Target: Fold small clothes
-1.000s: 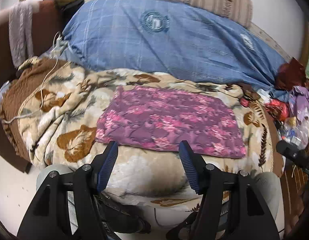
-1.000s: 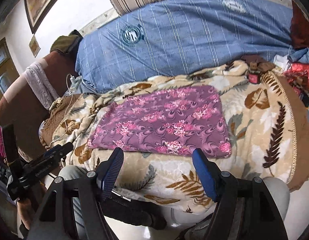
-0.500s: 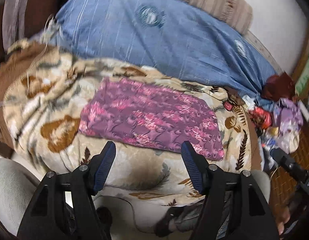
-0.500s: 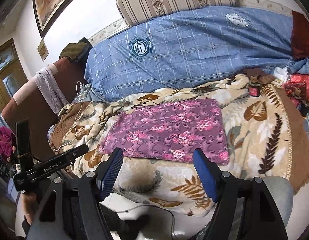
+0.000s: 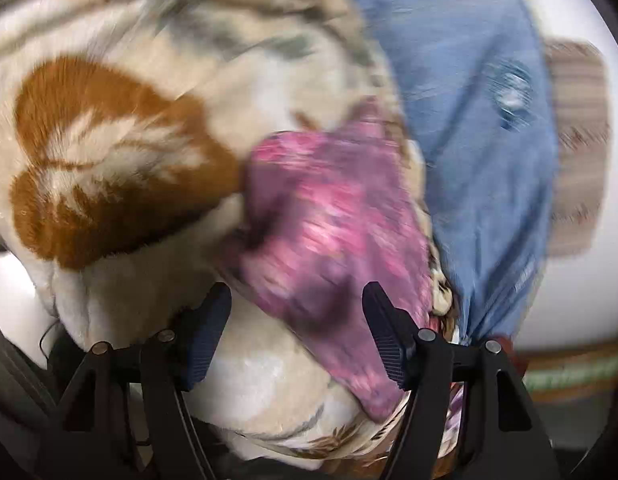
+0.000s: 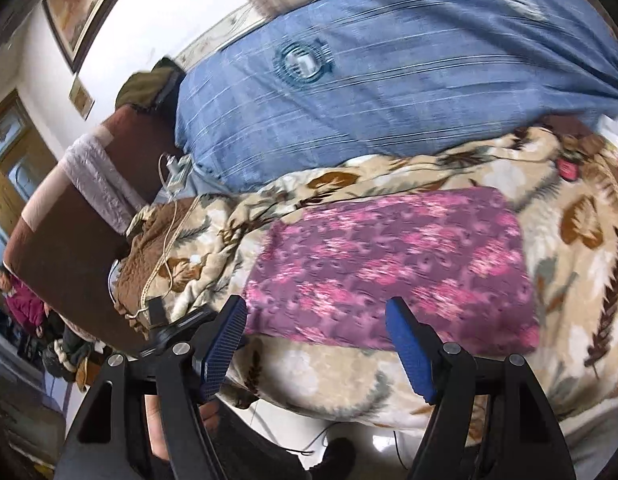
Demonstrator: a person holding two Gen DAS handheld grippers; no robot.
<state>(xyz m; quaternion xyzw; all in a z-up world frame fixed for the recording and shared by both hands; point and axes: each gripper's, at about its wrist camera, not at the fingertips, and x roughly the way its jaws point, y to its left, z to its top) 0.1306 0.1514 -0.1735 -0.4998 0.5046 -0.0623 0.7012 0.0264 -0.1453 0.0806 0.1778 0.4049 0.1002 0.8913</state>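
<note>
- Left wrist view: the left gripper has its fingers spread wide, with nothing between them.
- The purple flowered cloth lies on the leaf-patterned blanket, close in front of the fingers; one end of it runs down past the right-hand finger.
- This view is tilted and blurred, so the cloth's edges and folds are hard to make out.
- A blue checked quilt lies beside the cloth, and a striped pillow sits past it against the white wall.
- Right wrist view: the right gripper also has its fingers spread apart and holds nothing.
- The cloth lies flat as a folded rectangle on the blanket, its near edge just above the fingertips.
- The quilt is piled behind the blanket.
- A brown headboard with a pale towel draped over it stands at the left; a white cable trails over the blanket there.
</note>
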